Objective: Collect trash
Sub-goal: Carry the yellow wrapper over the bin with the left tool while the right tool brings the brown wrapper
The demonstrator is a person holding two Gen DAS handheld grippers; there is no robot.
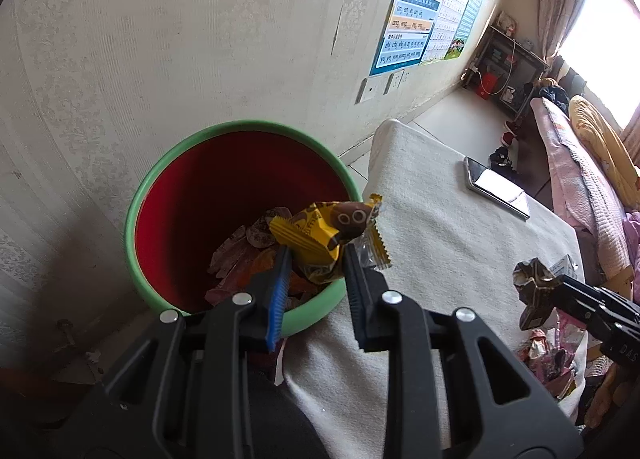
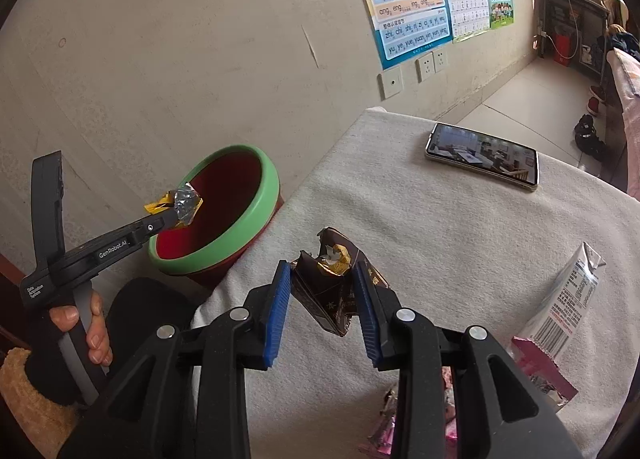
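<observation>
Papered wall, cloth-covered table [image 2: 460, 243], red bin [image 1: 236, 215] with a green rim wedged between.

Risk: yellow wrapper [image 1: 324, 235], crinkly and light, pinched in left gripper [image 1: 316, 263] over the bin rim, could flutter onto the cloth. Right gripper [image 2: 322, 291], clamped on crumpled brown wrapper [image 2: 332, 287] above the table, could bump the phone [image 2: 482, 155].

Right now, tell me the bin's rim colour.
Green rim, red inside; the right wrist view shows it best.

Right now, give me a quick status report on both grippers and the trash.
Left gripper shut on yellow wrapper, over the bin. Right gripper shut on brown wrapper, above the table. Nothing blocking the bin.
</observation>
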